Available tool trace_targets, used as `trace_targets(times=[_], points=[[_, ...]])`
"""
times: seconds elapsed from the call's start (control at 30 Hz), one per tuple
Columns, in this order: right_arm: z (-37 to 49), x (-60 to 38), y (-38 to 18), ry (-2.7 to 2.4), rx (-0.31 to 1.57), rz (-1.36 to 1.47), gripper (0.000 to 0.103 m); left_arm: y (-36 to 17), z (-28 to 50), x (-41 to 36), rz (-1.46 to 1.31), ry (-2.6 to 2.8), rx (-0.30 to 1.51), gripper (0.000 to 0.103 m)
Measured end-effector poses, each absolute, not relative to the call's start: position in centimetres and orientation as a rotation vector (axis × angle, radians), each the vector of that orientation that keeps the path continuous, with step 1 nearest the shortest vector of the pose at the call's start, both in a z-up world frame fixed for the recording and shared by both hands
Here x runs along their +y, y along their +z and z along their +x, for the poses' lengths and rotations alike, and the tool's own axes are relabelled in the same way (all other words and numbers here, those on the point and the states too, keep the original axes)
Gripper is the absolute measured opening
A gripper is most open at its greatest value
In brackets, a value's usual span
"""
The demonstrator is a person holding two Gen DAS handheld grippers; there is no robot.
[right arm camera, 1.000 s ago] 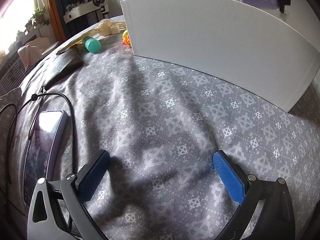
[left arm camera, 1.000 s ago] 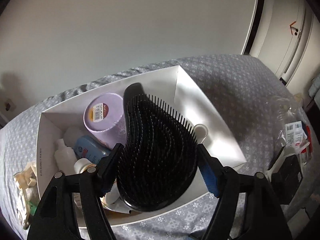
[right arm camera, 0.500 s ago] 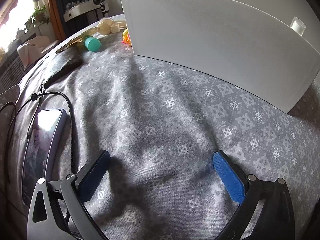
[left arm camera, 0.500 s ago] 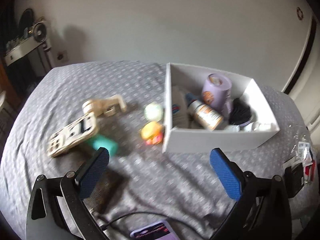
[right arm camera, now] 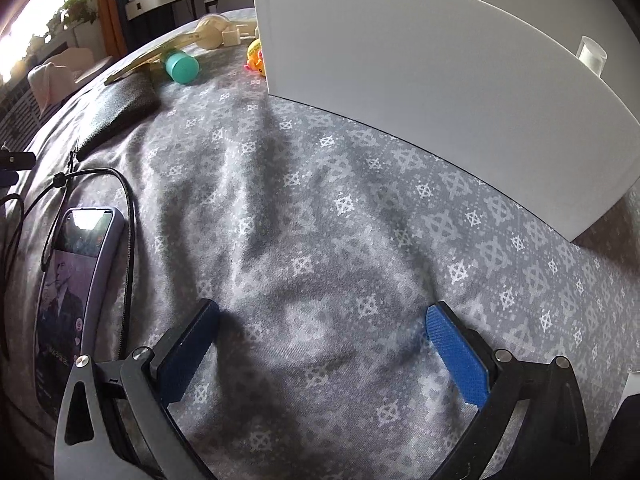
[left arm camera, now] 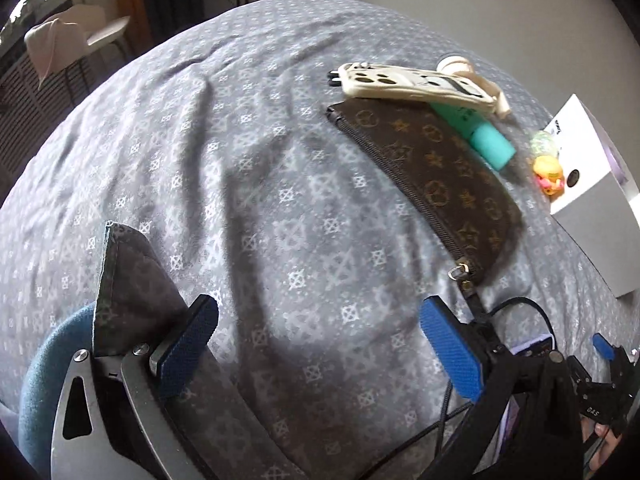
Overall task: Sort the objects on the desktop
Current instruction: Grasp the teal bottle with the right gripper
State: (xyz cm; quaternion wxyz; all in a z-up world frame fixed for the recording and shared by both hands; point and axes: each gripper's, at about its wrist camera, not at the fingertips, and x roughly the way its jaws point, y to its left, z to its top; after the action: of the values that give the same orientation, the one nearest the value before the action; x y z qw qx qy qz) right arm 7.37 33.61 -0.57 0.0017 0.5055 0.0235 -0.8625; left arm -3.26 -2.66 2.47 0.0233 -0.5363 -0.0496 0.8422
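Note:
My left gripper (left arm camera: pixel 320 318) hangs open and empty over bare grey patterned cloth. Just beyond it to the right lies a brown monogram pouch (left arm camera: pixel 432 176). Past the pouch rest a cream phone case (left arm camera: pixel 412 84), a teal bottle (left arm camera: pixel 480 136) and a yellow duck toy (left arm camera: pixel 550 170) beside the white box (left arm camera: pixel 592 196). My right gripper (right arm camera: pixel 322 318) is open, with nothing between its fingers, low over the cloth in front of the white box's wall (right arm camera: pixel 440 100). The teal bottle (right arm camera: pixel 182 66), the duck (right arm camera: pixel 256 56) and the pouch (right arm camera: pixel 116 108) lie to the box's left.
A phone (right arm camera: pixel 76 280) with a lit screen and a black cable (right arm camera: pixel 128 216) lie left of my right gripper. A folded-up corner of the cloth (left arm camera: pixel 128 280) stands by my left finger. A clear cap (right arm camera: pixel 592 54) pokes above the box rim. A chair stands beyond the table.
My left gripper let go of the black hairbrush over the box, then swung left and down to the cloth near the pouch. The right gripper has stayed put.

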Motion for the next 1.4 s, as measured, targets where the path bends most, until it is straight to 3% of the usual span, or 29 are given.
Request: trace_targets(times=[0.1, 0.23, 0.43, 0.63, 0.8, 0.93, 1.03, 1.07, 1.1, 1.2, 1.3, 1.4], points=[[6.4, 33.1, 0.3, -2.668, 0.056, 1.726, 0.103, 2.2, -3.0, -2.7, -1.624, 2.687, -0.141, 0.102], [5.2, 30.7, 5.4, -2.721, -0.026, 1.497, 0.103, 1.5, -3.2, -4.1, -1.611, 2.706, -0.226, 0.102], [-1.3, 23.4, 9.7, -2.615, 0.27, 1.297, 0.103, 1.1, -3.5, -4.3, -1.596, 2.71, -0.243, 0.102], [-8.9, 18.6, 8.4, -2.528, 0.427, 1.299, 0.101, 1.0, -3.9, -5.1, -1.561, 2.701, -0.313, 0.103], [-14.5, 17.1, 5.6, -2.456, 0.456, 1.385, 0.092, 0.8, -4.3, -5.1, -1.55, 2.705, -0.33, 0.103], [-17.8, 15.8, 3.4, -2.428, 0.483, 1.442, 0.09, 0.7, -4.4, -5.2, -1.541, 2.707, -0.338, 0.103], [-19.7, 15.1, 2.6, -2.43, 0.467, 1.449, 0.082, 0.8, -4.4, -5.3, -1.536, 2.708, -0.342, 0.103], [-20.4, 14.9, 2.4, -2.426, 0.47, 1.456, 0.076, 0.7, -4.4, -5.3, -1.535, 2.709, -0.341, 0.103], [-21.1, 14.7, 2.0, -2.414, 0.467, 1.477, 0.058, 0.7, -4.4, -5.3, -1.535, 2.709, -0.34, 0.103], [-22.0, 14.4, 0.9, -2.374, 0.386, 1.529, 0.041, 0.7, -4.3, -5.3, -1.535, 2.71, -0.335, 0.103], [-20.7, 14.1, 1.3, -2.376, 0.41, 1.513, 0.032, 0.6, -4.3, -5.4, -1.533, 2.711, -0.339, 0.103], [-18.4, 15.2, 2.0, -2.368, 0.347, 1.531, 0.032, 0.6, -4.4, -5.4, -1.533, 2.713, -0.339, 0.103]])
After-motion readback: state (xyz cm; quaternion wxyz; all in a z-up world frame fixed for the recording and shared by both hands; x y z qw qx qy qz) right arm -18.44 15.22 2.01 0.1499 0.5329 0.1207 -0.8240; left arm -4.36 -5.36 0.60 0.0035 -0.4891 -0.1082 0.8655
